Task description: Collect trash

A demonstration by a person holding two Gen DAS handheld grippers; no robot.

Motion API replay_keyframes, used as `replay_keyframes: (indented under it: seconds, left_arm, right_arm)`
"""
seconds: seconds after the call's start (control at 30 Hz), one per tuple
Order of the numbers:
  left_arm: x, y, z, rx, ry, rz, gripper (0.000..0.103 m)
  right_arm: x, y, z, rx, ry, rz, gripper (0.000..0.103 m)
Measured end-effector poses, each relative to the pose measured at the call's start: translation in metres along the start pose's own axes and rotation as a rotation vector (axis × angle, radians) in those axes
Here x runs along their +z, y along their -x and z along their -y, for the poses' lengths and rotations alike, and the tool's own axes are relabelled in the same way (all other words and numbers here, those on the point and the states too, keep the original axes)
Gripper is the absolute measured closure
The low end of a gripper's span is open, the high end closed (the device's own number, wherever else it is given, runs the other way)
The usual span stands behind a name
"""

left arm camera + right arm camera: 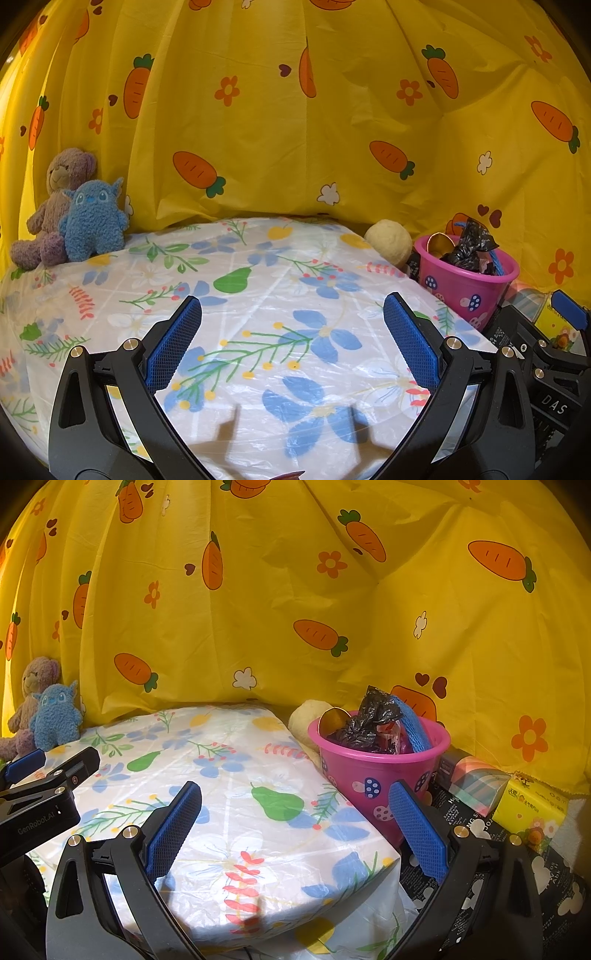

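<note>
Left wrist: my left gripper (291,343) over worktop (258,288), fingers apart, nothing between them. Pink bucket (466,286) at worktop's right edge, black crumpled bag (467,245) inside. Two plush toys (70,210) at far-left corner.

Right wrist: my right gripper (295,829) near worktop's right edge, fingers apart, empty. Pink bucket beside right finger, black bag in it.

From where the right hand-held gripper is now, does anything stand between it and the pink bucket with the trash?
Nothing visible does. The right hand-held gripper is open and empty, and the pink bucket stands just beyond its right finger, beside the flowered table cover. The black bag is already inside.
</note>
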State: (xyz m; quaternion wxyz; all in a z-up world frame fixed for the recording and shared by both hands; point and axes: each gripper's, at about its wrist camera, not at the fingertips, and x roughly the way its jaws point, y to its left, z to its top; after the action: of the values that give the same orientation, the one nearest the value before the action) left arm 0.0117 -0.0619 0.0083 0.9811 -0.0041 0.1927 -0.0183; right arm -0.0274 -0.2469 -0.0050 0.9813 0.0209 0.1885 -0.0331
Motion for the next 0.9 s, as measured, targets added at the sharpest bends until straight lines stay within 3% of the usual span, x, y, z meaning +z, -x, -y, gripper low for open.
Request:
replay_keyframes:
  seconds: [0.9]
  left_arm:
    - [-0.0006,0.0017,0.0054,-0.004,-0.010,0.003,0.006]
  right_arm:
    - [0.0003,-0.0001,0.0020,0.003,-0.002,0.000,0.006]
